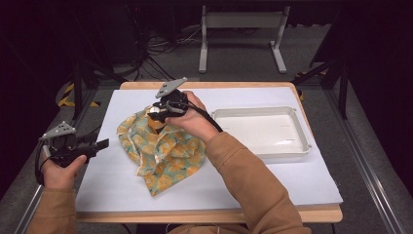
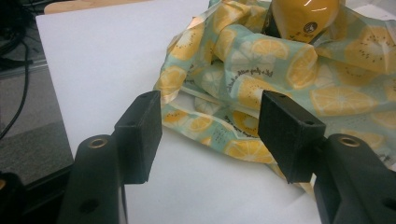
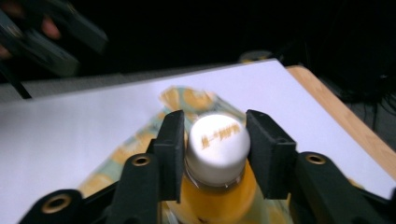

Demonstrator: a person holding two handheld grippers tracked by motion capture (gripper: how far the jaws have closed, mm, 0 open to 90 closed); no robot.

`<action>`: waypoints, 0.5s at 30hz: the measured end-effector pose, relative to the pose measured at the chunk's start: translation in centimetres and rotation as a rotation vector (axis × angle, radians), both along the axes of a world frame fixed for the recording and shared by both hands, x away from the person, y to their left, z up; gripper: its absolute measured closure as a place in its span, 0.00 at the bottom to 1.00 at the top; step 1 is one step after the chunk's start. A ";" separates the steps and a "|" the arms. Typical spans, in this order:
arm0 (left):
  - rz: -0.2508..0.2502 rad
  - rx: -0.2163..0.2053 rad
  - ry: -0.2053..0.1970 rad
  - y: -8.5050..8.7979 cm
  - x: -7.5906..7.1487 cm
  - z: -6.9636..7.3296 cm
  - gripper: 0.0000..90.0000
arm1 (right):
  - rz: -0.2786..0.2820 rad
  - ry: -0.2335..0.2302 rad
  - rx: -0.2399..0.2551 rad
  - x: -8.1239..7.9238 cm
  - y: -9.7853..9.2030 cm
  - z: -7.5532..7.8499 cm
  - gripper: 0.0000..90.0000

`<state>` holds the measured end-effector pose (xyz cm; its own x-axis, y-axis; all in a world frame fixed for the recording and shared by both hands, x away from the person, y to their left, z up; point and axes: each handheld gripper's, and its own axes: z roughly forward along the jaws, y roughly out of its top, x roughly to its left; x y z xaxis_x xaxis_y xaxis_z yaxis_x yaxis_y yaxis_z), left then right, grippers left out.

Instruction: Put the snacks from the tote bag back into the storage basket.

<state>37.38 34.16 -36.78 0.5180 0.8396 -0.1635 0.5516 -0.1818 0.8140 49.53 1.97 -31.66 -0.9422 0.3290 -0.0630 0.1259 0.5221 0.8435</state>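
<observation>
Orange bottle [image 3: 217, 186]: one; cloth [image 1: 160, 151]: one; tray [image 1: 302, 146]: one

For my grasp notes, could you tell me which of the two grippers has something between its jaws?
The right gripper: its jaws flank the white cap of the orange bottle standing in the lemon-print bag. The left gripper hangs open over the white mat.

Cloth [image 1: 158, 153] is pale teal-green with a yellow-orange citrus slice print, plus some tiny dark lettering. Bottle [image 3: 215, 191] is filled with orange-yellow stuff, white cap [image 3: 217, 144] with gold writing on top. Tray [image 1: 302, 130] is plain white, the surface [image 1: 287, 187] has a white sheet over light wood. Both tools are black, sleeves are tan-brown.
</observation>
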 end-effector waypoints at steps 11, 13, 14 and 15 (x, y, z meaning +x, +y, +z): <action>0.000 -0.002 0.007 -0.1 0.2 -0.2 0.45 | -0.013 -0.009 -0.049 -0.2 0.1 0.9 0.68; 0.000 -0.002 0.007 -0.1 0.2 -0.3 0.45 | -0.016 -0.013 -0.044 -0.3 0.1 1.3 0.68; -0.001 -0.002 0.007 -0.1 0.1 -0.3 0.45 | -0.018 -0.015 -0.042 -0.4 0.1 1.6 0.68; -0.001 -0.004 0.006 -0.1 0.1 -0.2 0.45 | -0.020 -0.020 -0.040 -0.5 0.0 1.8 0.68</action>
